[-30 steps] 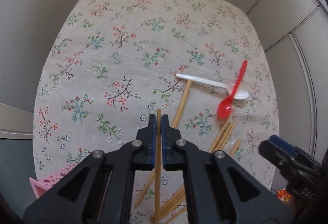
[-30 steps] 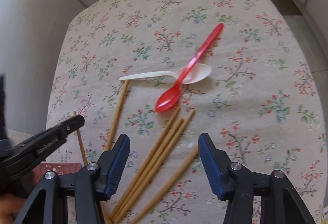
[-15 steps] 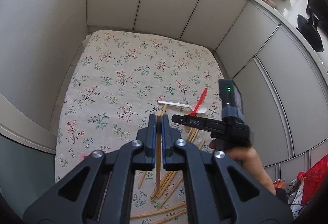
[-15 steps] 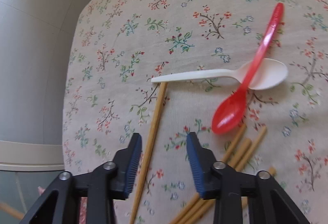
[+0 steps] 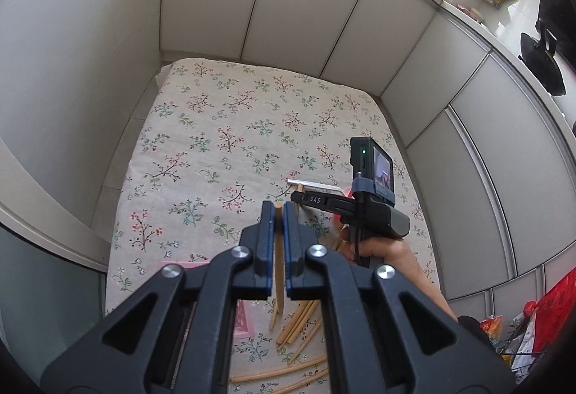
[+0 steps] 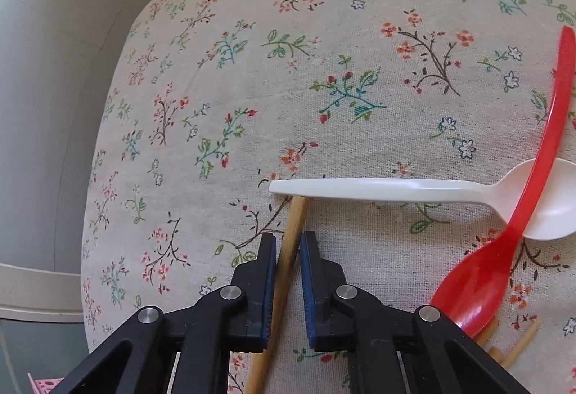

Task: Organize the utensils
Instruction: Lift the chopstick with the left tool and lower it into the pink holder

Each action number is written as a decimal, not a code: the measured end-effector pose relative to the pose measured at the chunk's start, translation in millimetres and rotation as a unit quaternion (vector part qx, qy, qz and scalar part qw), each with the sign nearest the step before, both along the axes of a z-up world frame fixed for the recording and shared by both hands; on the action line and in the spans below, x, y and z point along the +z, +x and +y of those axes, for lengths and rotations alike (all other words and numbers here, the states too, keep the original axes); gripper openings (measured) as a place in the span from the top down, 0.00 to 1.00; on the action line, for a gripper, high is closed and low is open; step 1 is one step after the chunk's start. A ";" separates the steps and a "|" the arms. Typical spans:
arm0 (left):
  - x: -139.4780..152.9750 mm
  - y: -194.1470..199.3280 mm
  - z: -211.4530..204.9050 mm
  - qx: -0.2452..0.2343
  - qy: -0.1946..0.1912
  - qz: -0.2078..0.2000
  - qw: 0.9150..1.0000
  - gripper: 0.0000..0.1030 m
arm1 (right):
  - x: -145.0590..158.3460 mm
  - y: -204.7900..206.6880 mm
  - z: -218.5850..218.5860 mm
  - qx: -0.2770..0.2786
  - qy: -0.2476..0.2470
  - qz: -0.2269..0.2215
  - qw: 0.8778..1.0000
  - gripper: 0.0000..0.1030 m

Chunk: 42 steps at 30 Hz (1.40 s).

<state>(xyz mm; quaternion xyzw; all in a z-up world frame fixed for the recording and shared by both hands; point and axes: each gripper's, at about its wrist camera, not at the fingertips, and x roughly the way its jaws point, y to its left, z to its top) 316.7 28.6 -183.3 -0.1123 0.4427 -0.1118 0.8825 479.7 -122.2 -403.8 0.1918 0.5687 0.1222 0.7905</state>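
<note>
My left gripper (image 5: 276,214) is shut on a wooden chopstick (image 5: 279,260) and holds it high above the floral cloth (image 5: 216,149). My right gripper (image 6: 288,242) is low over the cloth, its jaws nearly closed around another chopstick (image 6: 293,232) that lies with its tip under the white spoon's handle (image 6: 360,187). I cannot tell if the pads touch it. A red spoon (image 6: 504,250) lies across the white spoon's bowl. Several loose chopsticks (image 5: 298,322) lie near the front. The right gripper also shows in the left wrist view (image 5: 298,196).
A pink perforated basket (image 5: 241,318) sits on the cloth under my left gripper, mostly hidden; its corner shows in the right wrist view (image 6: 43,385). Grey cabinet doors (image 5: 288,16) wall the cloth on three sides. Bags (image 5: 550,314) lie at the right.
My left gripper has risen high with its chopstick. My right gripper has moved down and left to a lone chopstick, and its jaws have narrowed around it.
</note>
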 end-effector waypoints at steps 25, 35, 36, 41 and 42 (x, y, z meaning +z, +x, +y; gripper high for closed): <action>94.2 -80.7 31.5 0.005 -0.019 -0.180 0.983 0.95 | 214.0 -147.6 -44.1 -0.031 -0.031 -0.258 0.965 0.93; 105.8 -79.8 38.3 0.025 0.080 -0.223 0.971 0.95 | 280.2 -186.9 -18.1 -0.009 0.054 -0.357 0.933 0.93; 100.0 -75.5 37.0 0.021 0.086 -0.216 0.972 0.95 | 279.9 -187.1 -11.8 -0.004 0.061 -0.362 0.930 0.93; 66.7 -46.1 29.4 0.004 0.119 -0.166 0.979 0.95 | 259.5 -177.4 26.4 0.030 0.057 -0.357 0.932 0.93; 60.3 -42.8 30.3 0.003 0.121 -0.158 0.980 0.95 | 251.6 -173.7 31.4 0.034 0.055 -0.352 0.934 0.93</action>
